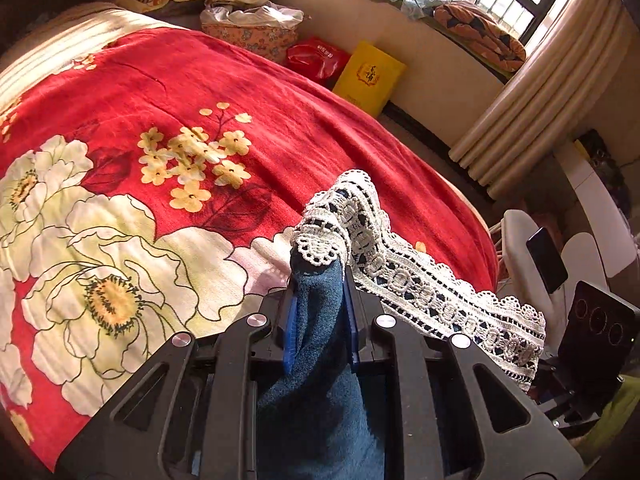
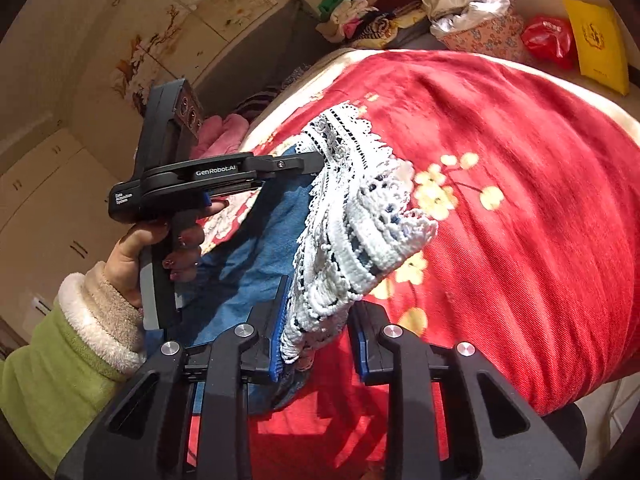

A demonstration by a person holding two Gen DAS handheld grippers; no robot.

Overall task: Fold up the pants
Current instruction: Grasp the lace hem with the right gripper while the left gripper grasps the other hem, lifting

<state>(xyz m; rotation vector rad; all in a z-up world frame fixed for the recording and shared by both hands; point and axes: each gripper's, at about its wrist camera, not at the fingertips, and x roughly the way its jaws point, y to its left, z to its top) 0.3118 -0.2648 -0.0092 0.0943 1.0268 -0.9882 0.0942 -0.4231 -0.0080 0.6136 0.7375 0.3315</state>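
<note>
The pants (image 1: 320,344) are blue denim with a wide white lace hem (image 1: 404,276). My left gripper (image 1: 320,320) is shut on the denim just below the lace and holds it above the red floral blanket (image 1: 200,92). In the right wrist view the lace hem (image 2: 360,220) hangs between my right gripper's (image 2: 320,344) blue pads; the jaws stand apart with the cloth against the left pad. The left gripper (image 2: 316,164) also shows there, clamped on the hem's far end, with blue denim (image 2: 260,256) sagging between the two.
The bed's blanket (image 2: 500,160) fills both views. A yellow bag (image 1: 368,76) and a red bag (image 1: 316,58) stand on the floor beyond the bed, under the window. Curtains (image 1: 536,108) hang at right. A clothes pile (image 2: 360,12) lies at the bed's head.
</note>
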